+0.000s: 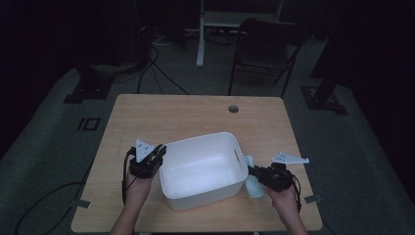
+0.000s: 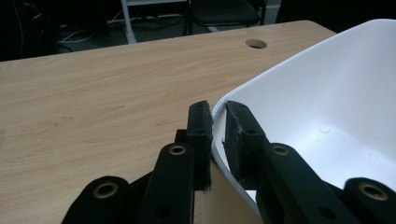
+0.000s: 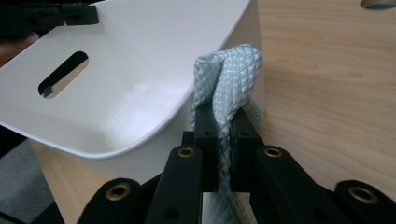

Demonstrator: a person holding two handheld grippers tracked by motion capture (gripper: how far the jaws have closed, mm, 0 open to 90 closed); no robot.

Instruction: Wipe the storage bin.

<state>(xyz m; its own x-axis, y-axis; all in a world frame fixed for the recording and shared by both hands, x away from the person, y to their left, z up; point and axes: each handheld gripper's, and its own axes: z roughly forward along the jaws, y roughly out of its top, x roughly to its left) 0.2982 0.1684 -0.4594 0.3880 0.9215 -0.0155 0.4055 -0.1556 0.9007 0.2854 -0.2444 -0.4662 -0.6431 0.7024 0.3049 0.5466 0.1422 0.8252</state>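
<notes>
Right claw (image 3: 223, 135) pinching quilted cloth (image 3: 229, 74), left claw (image 2: 215, 135) clamping tub rim (image 2: 280, 74)

What I couldn't see

My right gripper (image 3: 223, 121) hid the cloth's (image 3: 231, 79) lower end, cut off at 6 o'clock.

Left gripper (image 2: 215, 135) jaws clamp white tub (image 2: 327, 107) rim; table (image 2: 102, 102) beneath.
</notes>
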